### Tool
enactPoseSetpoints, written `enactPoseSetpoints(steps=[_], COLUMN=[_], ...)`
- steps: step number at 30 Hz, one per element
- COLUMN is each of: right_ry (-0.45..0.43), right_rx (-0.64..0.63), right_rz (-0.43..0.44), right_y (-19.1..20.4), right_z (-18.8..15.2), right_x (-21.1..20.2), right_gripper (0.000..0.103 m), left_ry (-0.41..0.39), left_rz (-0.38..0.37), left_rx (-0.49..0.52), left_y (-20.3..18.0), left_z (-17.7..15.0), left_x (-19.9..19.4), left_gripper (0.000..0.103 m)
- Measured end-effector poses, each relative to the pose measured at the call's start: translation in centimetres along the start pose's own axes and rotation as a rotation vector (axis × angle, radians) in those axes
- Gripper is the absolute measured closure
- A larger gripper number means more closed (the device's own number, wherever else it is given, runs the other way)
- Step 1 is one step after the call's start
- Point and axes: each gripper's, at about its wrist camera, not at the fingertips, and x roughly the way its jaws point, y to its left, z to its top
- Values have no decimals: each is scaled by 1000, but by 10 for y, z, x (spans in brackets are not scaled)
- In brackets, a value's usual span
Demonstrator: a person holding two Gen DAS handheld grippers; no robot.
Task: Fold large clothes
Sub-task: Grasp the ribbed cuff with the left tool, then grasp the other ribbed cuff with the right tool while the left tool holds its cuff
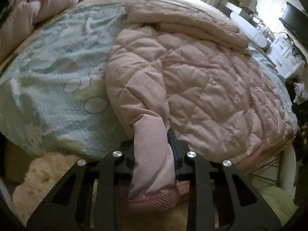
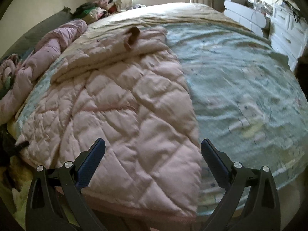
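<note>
A: Where is the garment?

B: A pink quilted jacket (image 1: 192,80) lies spread on the bed (image 2: 240,77), over a pale green patterned sheet (image 1: 48,96). In the right wrist view the jacket (image 2: 119,105) covers the left half of the sheet, its hem reaching the near edge of the bed.

A: Is any part of it held?

B: Yes. The left claw (image 1: 154,154) is clenched on a sleeve (image 1: 152,150), which hangs down between its fingers with the ribbed cuff (image 1: 154,200) below them, off the edge of the bed.

A: And the other one?

B: The right claw (image 2: 153,154) is released, its jaws spread wide above the jacket's near hem, gripping nothing. Whether its tips touch the fabric I cannot tell.

A: What lies around?

B: A bunched pink duvet (image 2: 48,46) sits along the far left side of the bed, a fluffy cream rug (image 1: 48,175) lies on the floor below, and white drawers (image 2: 288,30) stand at the right.
</note>
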Motion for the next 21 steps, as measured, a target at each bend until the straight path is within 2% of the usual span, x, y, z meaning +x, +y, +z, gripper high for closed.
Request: enactPoseSetpoints(steps=[5,14,15,16,17,18,21], right_ry=[70,172,172,177,188,190,196], right_rx=[32,95,99,108,115,117,144], right_rz=[11,124,133,154,168,164,185], right_y=[-17,-28,-29,-30,-31,-31,-36], right_z=[-17,-42,-43,-46,-47,-48,-55], right_x=[6,19,19,20,21,23,27], right_gripper=[4,5,7,18,25,26,43], left_ry=[-49,-133,-134,-133,-132,-128,-115], left_rz=[-12,-20,-21,-20,-21,-21,-24], left_rx=[6,9,10,9,7,4,-9], left_y=[-3,-8,-9,-8,-8,-8,-5], left_z=[8,23,24,24,24,24,22], left_x=[-14,-40,-40,-40,-40,-39,-36], left_gripper=[85,86,86,86,86,86,86])
